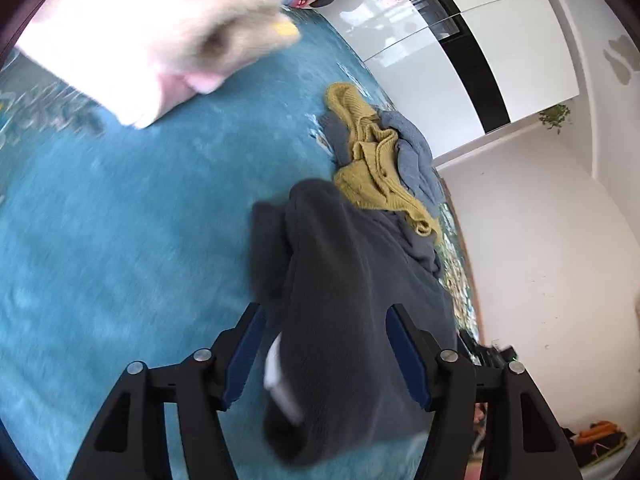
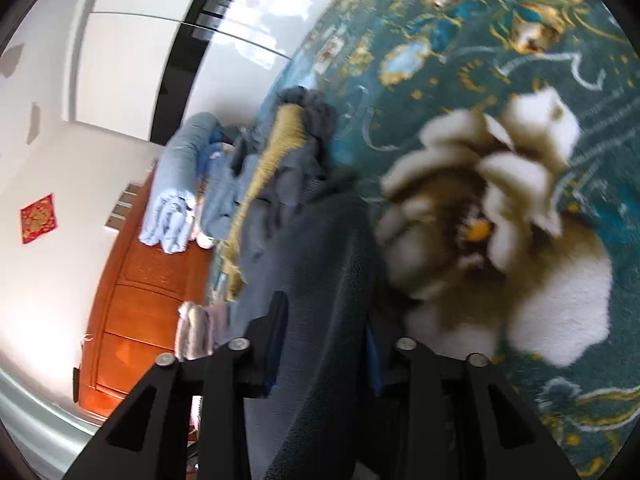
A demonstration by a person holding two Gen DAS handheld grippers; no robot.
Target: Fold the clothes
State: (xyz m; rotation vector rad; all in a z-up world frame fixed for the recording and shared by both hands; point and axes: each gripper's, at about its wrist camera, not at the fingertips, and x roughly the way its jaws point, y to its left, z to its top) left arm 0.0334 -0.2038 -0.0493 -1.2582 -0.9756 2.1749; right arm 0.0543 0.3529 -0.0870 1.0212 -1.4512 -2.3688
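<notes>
A dark grey fleece garment [image 1: 344,280] lies bunched on the teal carpet [image 1: 120,220], with a white label near its near end. My left gripper [image 1: 326,354] stands over it with jaws wide apart, the cloth lying between the blue pads [image 1: 246,354] without being pinched. In the right wrist view the same dark garment [image 2: 324,280] runs up between my right gripper's fingers [image 2: 324,348], whose jaws are close on the cloth. A folded pink garment [image 1: 132,36] lies at the upper left of the left wrist view.
A pile of a mustard knit [image 1: 368,152] and a blue-grey garment [image 1: 416,156] lies beyond the dark one. Rolled light-blue clothes [image 2: 176,184] sit by an orange wooden cabinet [image 2: 136,300]. The carpet has a large white flower pattern [image 2: 520,220]. White walls and glossy wardrobe doors [image 1: 460,40] border the carpet.
</notes>
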